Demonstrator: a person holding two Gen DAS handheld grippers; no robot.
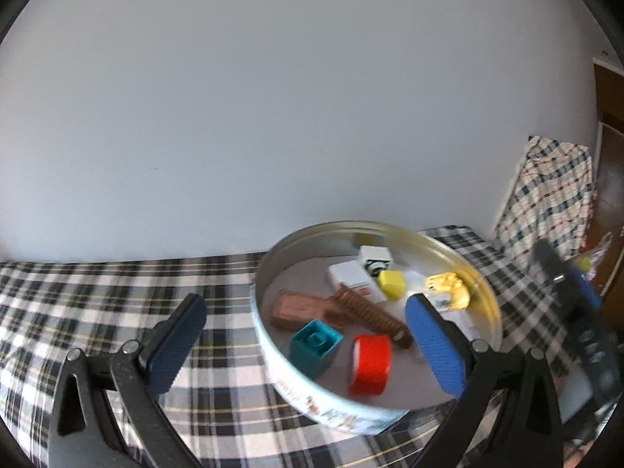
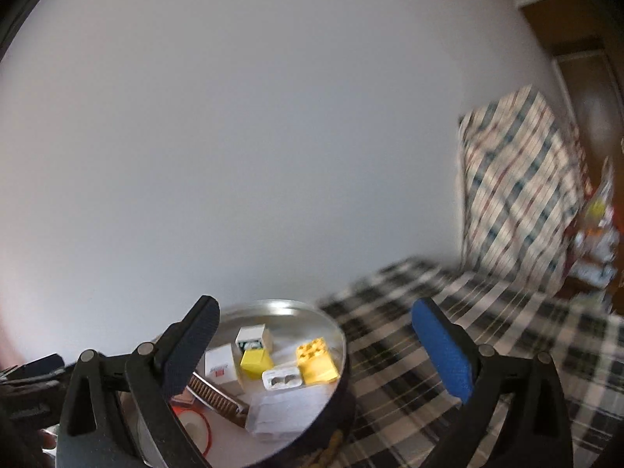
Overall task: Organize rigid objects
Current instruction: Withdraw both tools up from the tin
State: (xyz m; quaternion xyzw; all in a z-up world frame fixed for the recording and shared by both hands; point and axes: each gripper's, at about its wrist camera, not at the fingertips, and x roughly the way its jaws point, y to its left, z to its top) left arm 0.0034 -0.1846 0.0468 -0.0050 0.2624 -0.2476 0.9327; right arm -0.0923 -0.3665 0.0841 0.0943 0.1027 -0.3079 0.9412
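A round tin (image 1: 273, 355) sits on the plaid-covered counter (image 1: 78, 292), holding a teal block (image 1: 314, 347), red cylinder (image 1: 370, 364), brown comb (image 1: 370, 314), yellow cube (image 1: 392, 284), yellow brick (image 2: 316, 360) and white boxes (image 2: 221, 362). The left gripper (image 1: 304, 347) hangs wide open and empty, straddling the tin's near wall. The right gripper (image 2: 312, 347) is also spread wide, empty, above the tin's right edge.

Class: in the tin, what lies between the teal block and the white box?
In the left wrist view, a brown comb lies between the teal block and the white box.
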